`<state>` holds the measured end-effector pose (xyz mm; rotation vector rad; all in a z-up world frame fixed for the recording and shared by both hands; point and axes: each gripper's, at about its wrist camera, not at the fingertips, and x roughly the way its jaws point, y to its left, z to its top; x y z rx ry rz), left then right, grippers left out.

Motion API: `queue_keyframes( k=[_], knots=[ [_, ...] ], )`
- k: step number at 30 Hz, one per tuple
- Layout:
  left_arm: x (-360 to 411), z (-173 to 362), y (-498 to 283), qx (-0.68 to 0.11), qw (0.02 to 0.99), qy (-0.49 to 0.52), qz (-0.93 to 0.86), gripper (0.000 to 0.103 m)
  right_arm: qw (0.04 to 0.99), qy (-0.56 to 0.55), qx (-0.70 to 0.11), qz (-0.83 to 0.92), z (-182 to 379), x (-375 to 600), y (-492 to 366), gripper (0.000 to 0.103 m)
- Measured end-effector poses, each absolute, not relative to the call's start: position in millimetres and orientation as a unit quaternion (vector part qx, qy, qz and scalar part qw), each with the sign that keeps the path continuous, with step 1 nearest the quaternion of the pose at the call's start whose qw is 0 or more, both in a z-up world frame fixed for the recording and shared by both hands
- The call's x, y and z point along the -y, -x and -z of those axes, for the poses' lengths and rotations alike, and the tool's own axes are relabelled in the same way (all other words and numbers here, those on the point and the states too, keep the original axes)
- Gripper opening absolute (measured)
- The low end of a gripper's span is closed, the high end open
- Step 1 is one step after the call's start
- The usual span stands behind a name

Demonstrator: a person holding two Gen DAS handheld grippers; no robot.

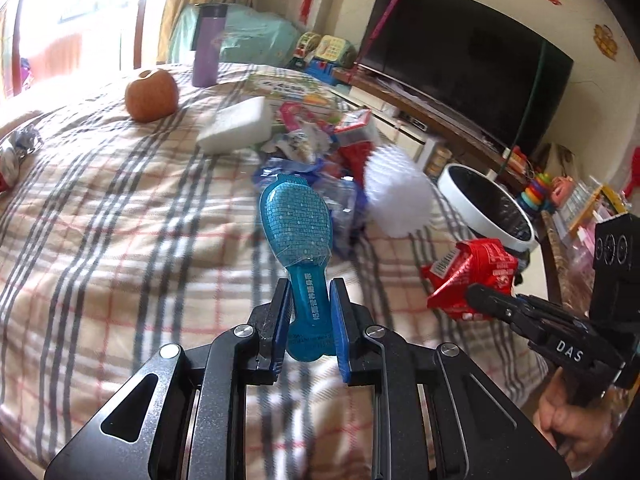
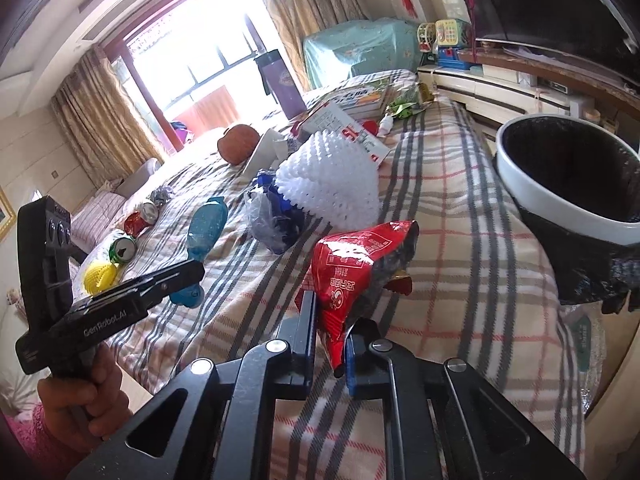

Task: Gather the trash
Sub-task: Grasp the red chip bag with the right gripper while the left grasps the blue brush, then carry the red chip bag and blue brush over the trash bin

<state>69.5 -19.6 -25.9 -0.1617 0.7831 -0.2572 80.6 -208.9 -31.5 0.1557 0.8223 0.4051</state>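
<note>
My left gripper (image 1: 310, 284) is shut on the narrow neck of a blue see-through pouch (image 1: 294, 220), held above the plaid blanket (image 1: 120, 220). In the right wrist view the same pouch (image 2: 206, 228) sticks out past the left gripper (image 2: 192, 272). My right gripper (image 2: 335, 308) is shut on the lower corner of a crumpled red snack bag (image 2: 360, 256), which stands up from the jaws. The left wrist view shows that red bag (image 1: 468, 272) at the right gripper's (image 1: 476, 296) tip. A white bin with a black liner (image 2: 532, 192) stands beside the bed, to the right.
On the blanket lie a white foam net (image 2: 332, 176), a clear and blue wrapper (image 2: 272, 216), two crushed cans (image 2: 124, 248), a yellow ball (image 2: 100, 276), an apple (image 1: 151, 95), a white block (image 1: 240, 124) and a purple flask (image 1: 206, 48). A television (image 1: 460, 60) stands behind the bin (image 1: 443, 184).
</note>
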Motion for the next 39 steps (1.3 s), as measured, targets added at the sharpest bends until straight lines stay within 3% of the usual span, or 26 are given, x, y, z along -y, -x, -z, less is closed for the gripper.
queue_keyframes(
  k=[3,4,39],
  knots=[
    [30.6,25.3,-67.9,-0.381,0.911,0.072,0.137,0.017,0.897,-0.080,-0.392,-0.186,28.1,217.4,-76.3,0.011],
    [34.8,25.5,-68.6,-0.384,0.909,0.071,0.143,0.004,0.898,-0.082,-0.391,-0.184,27.3,219.3,-76.1,0.011],
    [152.3,5.7,-90.8,-0.375,0.889,0.018,0.262,0.004,0.922,-0.133,-0.351,-0.096,1.7,318.0,-80.5,0.011]
  ],
)
